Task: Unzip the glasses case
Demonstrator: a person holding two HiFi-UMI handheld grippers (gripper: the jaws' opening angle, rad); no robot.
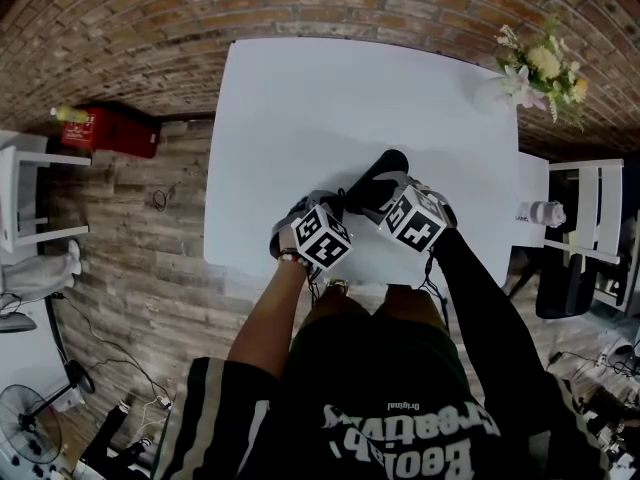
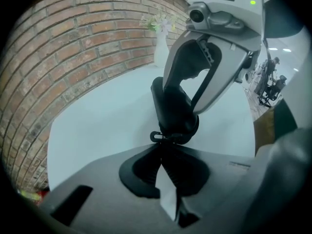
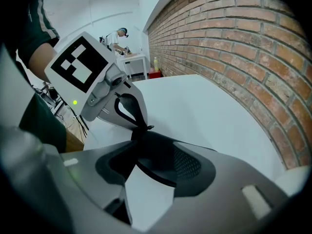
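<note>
A black glasses case lies on the white table just beyond both marker cubes. My right gripper is closed across the case's body, which fills the space between its jaws. In the left gripper view the case stands up between the right gripper's pale fingers. My left gripper is shut at the case's near end, pinching the zipper pull; the pull's small loop sticks out to the left. The zipper line itself is hidden.
A vase of flowers stands at the table's far right corner. White furniture stands to the right of the table and a red box lies on the wooden floor at left. A brick wall runs behind the table.
</note>
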